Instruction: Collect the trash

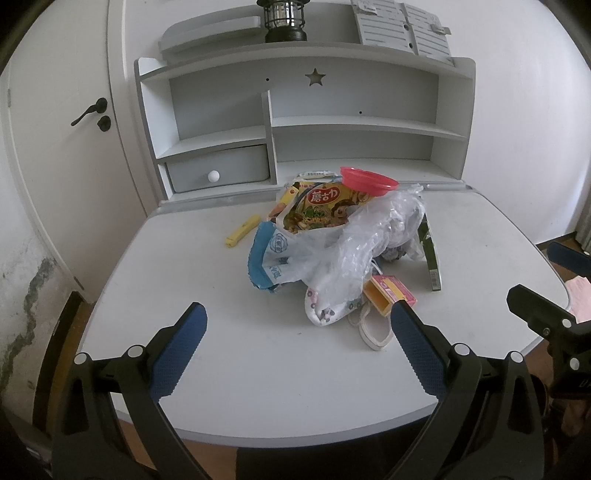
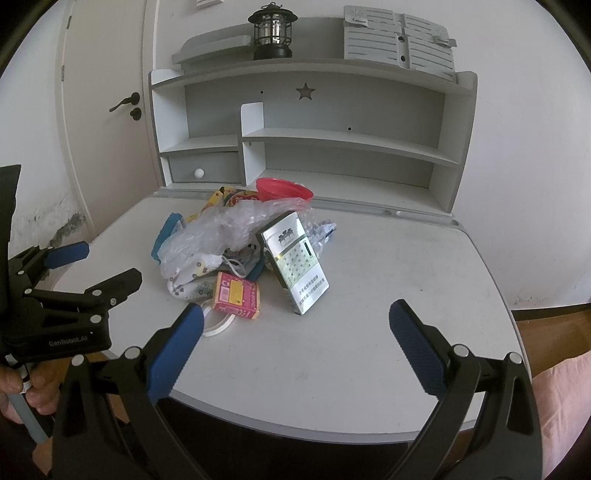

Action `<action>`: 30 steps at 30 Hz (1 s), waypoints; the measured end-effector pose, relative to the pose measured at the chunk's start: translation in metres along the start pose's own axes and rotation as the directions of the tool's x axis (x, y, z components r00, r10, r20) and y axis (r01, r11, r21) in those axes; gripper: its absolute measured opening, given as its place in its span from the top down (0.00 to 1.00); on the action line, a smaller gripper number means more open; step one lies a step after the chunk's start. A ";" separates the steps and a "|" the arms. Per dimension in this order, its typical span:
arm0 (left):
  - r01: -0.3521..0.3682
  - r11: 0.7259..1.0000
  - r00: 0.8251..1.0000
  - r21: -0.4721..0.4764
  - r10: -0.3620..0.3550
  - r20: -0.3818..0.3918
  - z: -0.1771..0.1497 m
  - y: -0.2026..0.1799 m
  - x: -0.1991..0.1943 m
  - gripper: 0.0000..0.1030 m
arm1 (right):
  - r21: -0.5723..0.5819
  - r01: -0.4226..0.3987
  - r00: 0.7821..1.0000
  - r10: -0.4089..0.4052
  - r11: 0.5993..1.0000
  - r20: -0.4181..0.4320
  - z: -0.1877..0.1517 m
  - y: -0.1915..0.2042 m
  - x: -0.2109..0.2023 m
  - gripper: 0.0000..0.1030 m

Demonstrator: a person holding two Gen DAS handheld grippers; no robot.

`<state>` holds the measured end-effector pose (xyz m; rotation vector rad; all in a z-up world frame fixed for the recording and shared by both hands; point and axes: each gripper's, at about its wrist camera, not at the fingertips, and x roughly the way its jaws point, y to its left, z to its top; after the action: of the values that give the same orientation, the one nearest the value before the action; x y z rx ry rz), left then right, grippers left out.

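1. my left gripper (image 1: pixel 298 322) hangs over the near edge of the desk (image 1: pixel 221 369), its blue fingers (image 1: pixel 177 350) spread wide with nothing between them.
2. my right gripper (image 2: pixel 295 319) is beside it to the right, jaws just as wide apart, also holding nothing.
3. the trash sits in a heap in the middle of the desk, just beyond both grippers.
4. nearest me lie a small pink and yellow box (image 2: pixel 238 295) and a white loop (image 1: pixel 373 332) of strap or tape.
5. a crumpled clear plastic bag (image 1: pixel 354 240) covers the heap, with a blue and white wrapper (image 1: pixel 266 258) at its left.
6. a shiny cigarette carton (image 2: pixel 295 266) leans on the right side of the heap.
7. at the far side are a yellow snack packet (image 1: pixel 325 210) and a red bowl (image 1: pixel 367 181).
8. a yellow clip-like piece (image 1: pixel 242 230) lies apart at the left.
9. past the desk stands a shelf unit (image 1: pixel 332 122) with a black lantern (image 2: pixel 272 31) on top.
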<state>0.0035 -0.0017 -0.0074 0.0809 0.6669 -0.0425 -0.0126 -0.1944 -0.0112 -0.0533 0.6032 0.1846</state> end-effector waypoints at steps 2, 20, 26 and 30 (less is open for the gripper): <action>-0.001 1.000 1.000 -0.001 0.001 0.000 -0.001 0.000 0.000 0.06 | 0.000 -0.001 1.000 0.001 1.000 0.000 0.000 0.000 0.000 0.05; 0.077 0.994 0.996 0.082 -0.073 -0.050 0.032 -0.017 0.037 0.06 | 0.000 0.006 0.998 -0.006 1.000 -0.059 -0.007 -0.016 0.026 0.05; 0.146 0.972 0.986 0.183 -0.129 -0.102 0.055 -0.047 0.081 0.07 | -0.008 -0.006 0.995 0.005 1.000 -0.096 -0.012 -0.020 0.040 0.05; 0.183 0.966 0.978 0.185 -0.160 -0.132 0.061 -0.047 0.099 0.54 | -0.018 -0.026 0.992 0.023 0.999 -0.127 -0.016 -0.021 0.053 0.05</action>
<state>0.1153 -0.0551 -0.0238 0.2170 0.7842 -0.2732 0.0252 -0.2084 -0.0549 -0.0775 0.7292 0.2121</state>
